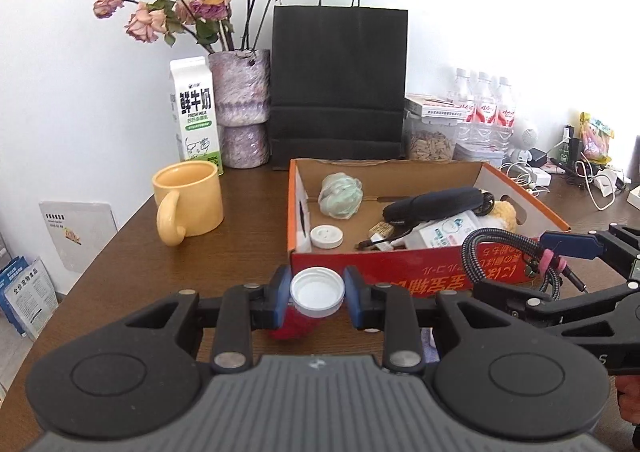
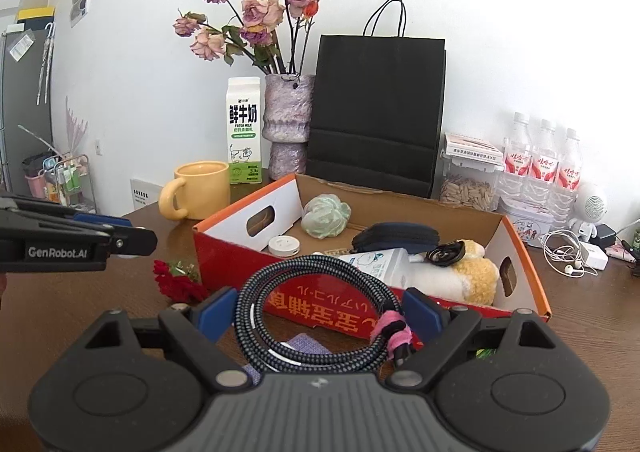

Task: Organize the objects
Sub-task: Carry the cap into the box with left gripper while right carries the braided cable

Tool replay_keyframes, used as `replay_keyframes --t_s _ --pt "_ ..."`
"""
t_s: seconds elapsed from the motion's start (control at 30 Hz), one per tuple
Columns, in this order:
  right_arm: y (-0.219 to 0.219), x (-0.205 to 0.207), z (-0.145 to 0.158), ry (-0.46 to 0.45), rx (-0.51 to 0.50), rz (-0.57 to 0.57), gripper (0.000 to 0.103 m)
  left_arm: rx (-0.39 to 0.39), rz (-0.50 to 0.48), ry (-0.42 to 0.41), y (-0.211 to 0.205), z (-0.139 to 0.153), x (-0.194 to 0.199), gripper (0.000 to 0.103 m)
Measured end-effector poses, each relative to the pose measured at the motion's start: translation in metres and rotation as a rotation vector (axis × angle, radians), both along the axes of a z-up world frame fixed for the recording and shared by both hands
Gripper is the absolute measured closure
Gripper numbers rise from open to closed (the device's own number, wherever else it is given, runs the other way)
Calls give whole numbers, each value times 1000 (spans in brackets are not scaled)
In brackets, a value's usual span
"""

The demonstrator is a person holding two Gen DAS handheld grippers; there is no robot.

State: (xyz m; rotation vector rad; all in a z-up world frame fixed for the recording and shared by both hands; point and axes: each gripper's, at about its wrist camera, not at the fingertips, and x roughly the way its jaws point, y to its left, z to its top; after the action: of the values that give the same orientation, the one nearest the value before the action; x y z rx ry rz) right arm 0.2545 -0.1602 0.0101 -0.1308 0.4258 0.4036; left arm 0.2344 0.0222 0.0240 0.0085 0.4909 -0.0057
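Nearby, yellow mug [image 1: 188, 201], milk carton [image 1: 195, 114], black bag [image 1: 339, 86]

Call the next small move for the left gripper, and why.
Probably carry the white cap forward over the box wall. The left gripper is clamped on it just short of the box, where a free patch of floor shows beside the white disc.

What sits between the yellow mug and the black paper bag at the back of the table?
A milk carton and a purple vase of dried roses stand between the yellow mug and the black paper bag. Both wrist views show this.
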Motion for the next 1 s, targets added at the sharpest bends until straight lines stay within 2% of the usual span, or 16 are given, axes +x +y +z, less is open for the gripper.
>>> replay_keyframes --t_s 0.33,0.67,1.0 --pt "-18 26 21 -51 24 -39 14 -24 -45 -22 -30 10 34 74" --pt "-31 70 24 -70 14 -65 14 -49 -67 -47 -49 15 86 74" --pt "-40 127 15 -32 23 -70 14 -67 -55 -21 -53 2 147 74"
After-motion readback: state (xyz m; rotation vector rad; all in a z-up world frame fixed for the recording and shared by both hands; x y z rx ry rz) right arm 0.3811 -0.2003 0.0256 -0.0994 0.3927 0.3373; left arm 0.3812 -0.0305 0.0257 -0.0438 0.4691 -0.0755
